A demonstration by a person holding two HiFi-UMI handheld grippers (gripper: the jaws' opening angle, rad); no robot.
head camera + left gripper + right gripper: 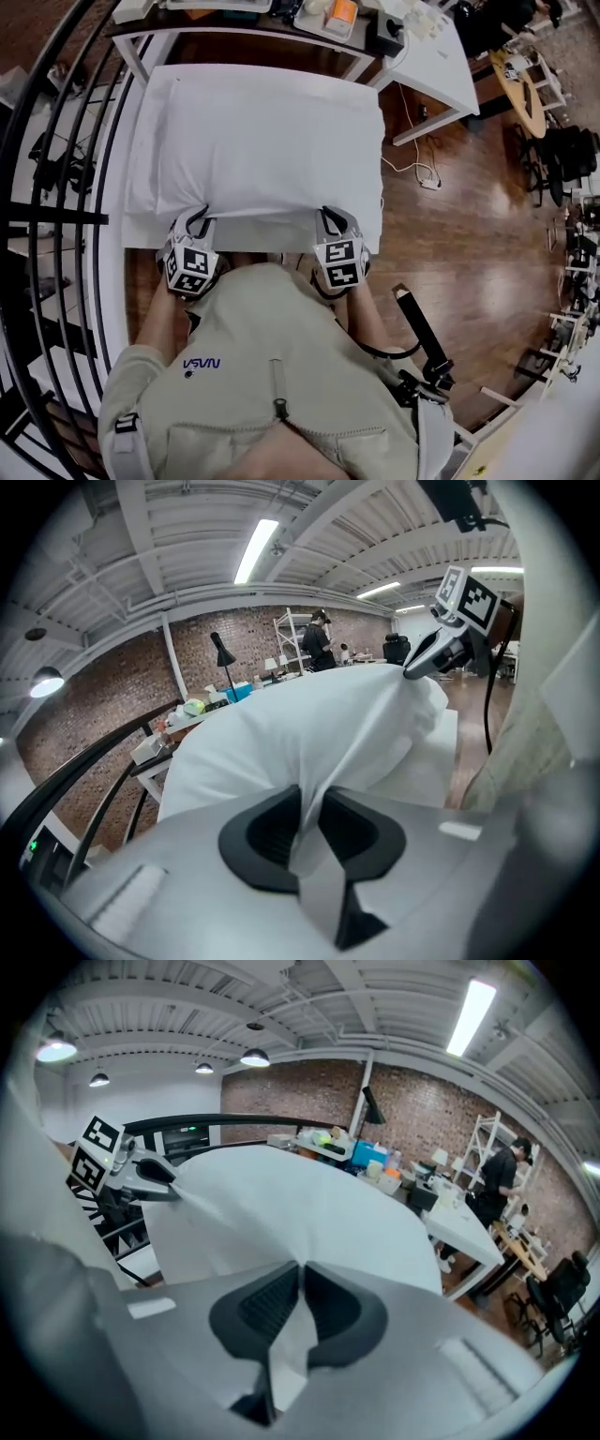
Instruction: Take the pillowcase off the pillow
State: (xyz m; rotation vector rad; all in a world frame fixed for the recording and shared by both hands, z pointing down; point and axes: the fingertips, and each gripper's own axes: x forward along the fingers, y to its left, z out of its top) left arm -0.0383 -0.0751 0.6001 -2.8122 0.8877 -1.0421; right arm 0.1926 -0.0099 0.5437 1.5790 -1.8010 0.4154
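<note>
A white pillow in its white pillowcase point(267, 141) lies on a small white table point(139, 230) in front of me. My left gripper point(199, 222) pinches the near left edge of the pillowcase point(319, 733); a fold of cloth runs between its black pads point(262, 832). At the near right edge, my right gripper point(330, 223) is shut on the pillowcase point(309, 1213) too, with fabric caught between its pads point(328, 1307). Each gripper shows in the other's view: the right gripper point(412, 670) and the left gripper point(167, 1174), both biting the cloth edge and pulling it up.
A black railing point(56, 169) runs along the left. White desks point(431, 56) with clutter stand behind the pillow table, and a cable with a plug point(422, 173) lies on the wood floor at right. A person point(502, 1180) stands at far shelves.
</note>
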